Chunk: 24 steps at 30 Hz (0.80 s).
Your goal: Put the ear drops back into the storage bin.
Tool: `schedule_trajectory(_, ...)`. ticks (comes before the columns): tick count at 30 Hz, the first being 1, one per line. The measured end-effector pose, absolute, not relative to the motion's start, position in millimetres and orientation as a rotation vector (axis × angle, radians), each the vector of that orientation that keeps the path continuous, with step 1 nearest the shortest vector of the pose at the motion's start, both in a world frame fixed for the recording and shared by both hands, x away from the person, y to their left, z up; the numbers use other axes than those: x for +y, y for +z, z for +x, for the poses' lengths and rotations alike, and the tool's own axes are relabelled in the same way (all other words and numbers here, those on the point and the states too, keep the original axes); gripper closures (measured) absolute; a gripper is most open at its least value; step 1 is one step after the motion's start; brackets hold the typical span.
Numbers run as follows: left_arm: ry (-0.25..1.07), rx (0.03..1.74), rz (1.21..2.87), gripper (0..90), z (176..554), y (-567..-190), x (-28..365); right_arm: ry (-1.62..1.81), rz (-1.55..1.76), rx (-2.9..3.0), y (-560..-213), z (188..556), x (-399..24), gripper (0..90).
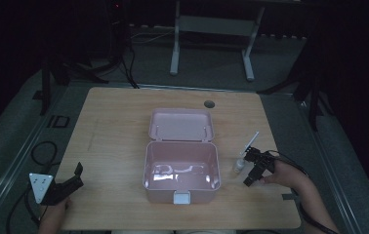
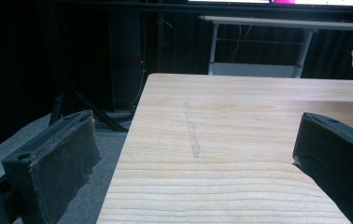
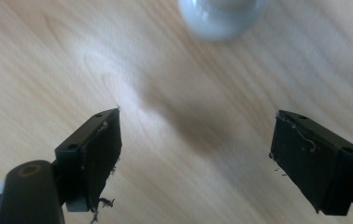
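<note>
An open pink plastic box (image 1: 181, 191) stands in the middle of the wooden table, its lid (image 1: 181, 125) tipped back. It looks empty inside. Just right of the box stands a small pale bottle (image 1: 239, 165), which is the blurred rounded shape (image 3: 221, 16) at the top of the right gripper view. My right gripper (image 1: 249, 166) sits beside that bottle, open (image 3: 195, 135), with bare wood between its jaws. My left gripper (image 1: 78, 176) rests near the table's front left corner, open (image 2: 195, 140) and holding nothing.
A thin white stick (image 1: 250, 142) lies behind the bottle. A round cable hole (image 1: 209, 104) is at the table's far edge. The table's left edge (image 2: 128, 135) drops off to grey floor, and a white desk frame (image 1: 212, 29) stands beyond the table.
</note>
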<state>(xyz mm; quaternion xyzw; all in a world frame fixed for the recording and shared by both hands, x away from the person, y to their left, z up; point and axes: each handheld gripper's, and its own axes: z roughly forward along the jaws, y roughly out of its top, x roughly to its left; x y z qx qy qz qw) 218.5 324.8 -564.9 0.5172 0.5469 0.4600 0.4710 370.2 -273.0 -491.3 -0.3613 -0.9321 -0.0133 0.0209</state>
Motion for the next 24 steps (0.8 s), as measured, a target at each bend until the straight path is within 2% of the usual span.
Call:
schedule_trajectory(9, 1.125, 1.338, 1.266, 0.4, 218, -565, 325, -0.055, -1.160, -2.873, -491, 386, -260, 16.2)
schedule_trajectory(24, 1.125, 1.340, 1.265, 0.4, 218, -565, 325, -0.060, -1.174, -2.849, -495, 407, -246, 26.2)
